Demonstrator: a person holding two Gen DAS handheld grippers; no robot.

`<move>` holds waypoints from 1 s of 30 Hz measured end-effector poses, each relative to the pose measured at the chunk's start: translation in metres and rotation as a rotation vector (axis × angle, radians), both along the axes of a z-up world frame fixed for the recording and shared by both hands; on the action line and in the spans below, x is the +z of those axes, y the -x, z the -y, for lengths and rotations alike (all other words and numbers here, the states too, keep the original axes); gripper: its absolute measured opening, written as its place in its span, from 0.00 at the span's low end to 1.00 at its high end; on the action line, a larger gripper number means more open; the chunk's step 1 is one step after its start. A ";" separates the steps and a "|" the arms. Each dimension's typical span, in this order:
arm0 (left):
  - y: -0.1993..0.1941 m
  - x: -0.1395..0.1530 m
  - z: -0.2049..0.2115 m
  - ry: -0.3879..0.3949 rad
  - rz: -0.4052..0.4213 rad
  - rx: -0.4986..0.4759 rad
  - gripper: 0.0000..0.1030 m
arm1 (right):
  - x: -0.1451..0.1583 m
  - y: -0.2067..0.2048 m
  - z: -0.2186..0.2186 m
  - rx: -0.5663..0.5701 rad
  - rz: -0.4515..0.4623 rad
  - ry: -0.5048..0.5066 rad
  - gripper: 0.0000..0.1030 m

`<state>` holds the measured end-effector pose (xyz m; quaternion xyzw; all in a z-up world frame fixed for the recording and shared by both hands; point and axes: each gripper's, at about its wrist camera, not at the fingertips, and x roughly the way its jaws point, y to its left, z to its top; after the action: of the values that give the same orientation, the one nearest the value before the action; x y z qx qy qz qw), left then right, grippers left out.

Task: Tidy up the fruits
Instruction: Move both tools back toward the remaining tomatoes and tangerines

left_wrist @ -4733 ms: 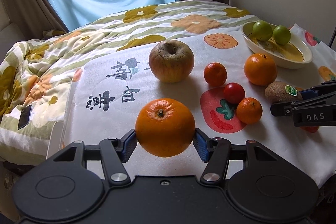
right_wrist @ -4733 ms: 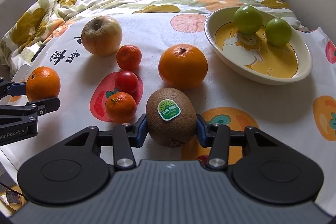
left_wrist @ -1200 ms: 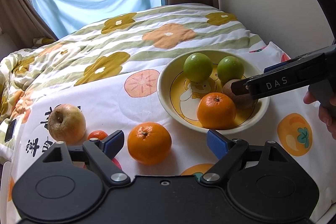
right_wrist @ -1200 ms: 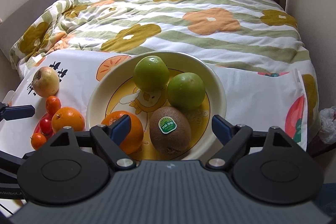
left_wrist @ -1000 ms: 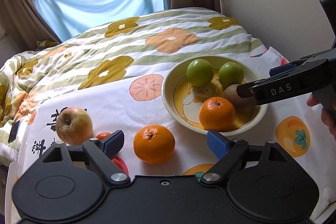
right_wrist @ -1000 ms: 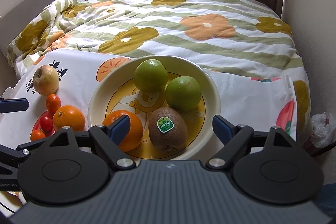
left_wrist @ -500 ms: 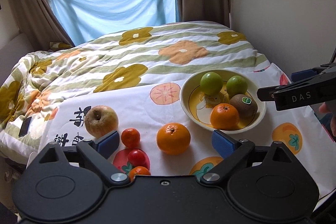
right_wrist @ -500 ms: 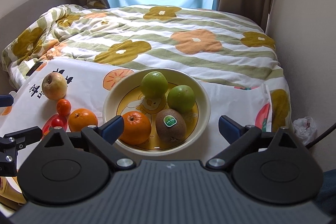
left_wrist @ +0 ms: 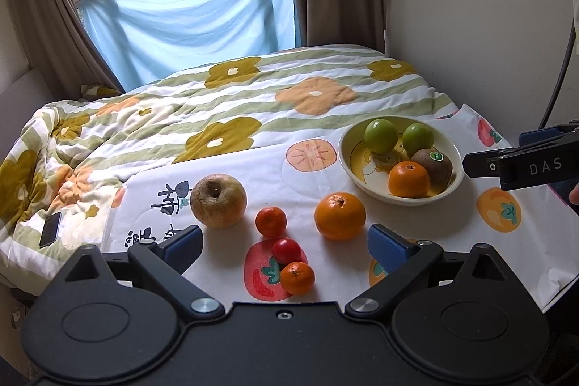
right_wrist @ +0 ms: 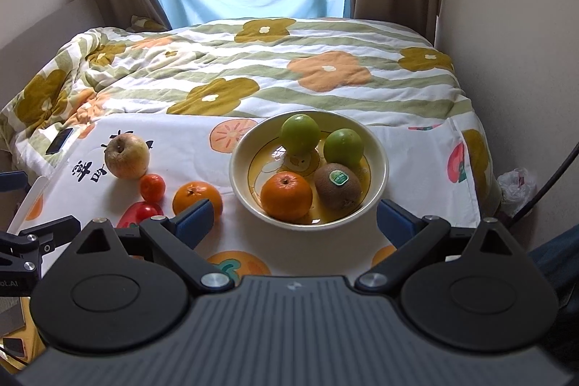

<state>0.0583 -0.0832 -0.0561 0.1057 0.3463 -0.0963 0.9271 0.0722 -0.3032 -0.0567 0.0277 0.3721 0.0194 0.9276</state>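
Hovering wide open and empty, the left gripper hangs over the loose fruit, between placements by my reading: apple, mandarin, tomato, second mandarin, orange on the cloth. Next likely calls for closing on one. The bowl holds two green fruits, an orange and a kiwi. The right gripper, equally spread, holds nothing.

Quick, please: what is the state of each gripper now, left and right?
Left gripper: open, holding nothing.
Right gripper: open, holding nothing.
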 end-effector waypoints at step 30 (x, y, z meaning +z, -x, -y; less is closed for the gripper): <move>-0.054 -0.100 -0.030 -0.030 -0.165 -0.330 0.70 | -0.094 0.027 -0.106 -0.137 -0.205 -0.003 1.00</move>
<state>0.1127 -0.0532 -0.1561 0.1669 0.4004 -0.2502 0.8656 0.0449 -0.1972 -0.1510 0.0563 0.4622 -0.0463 0.8838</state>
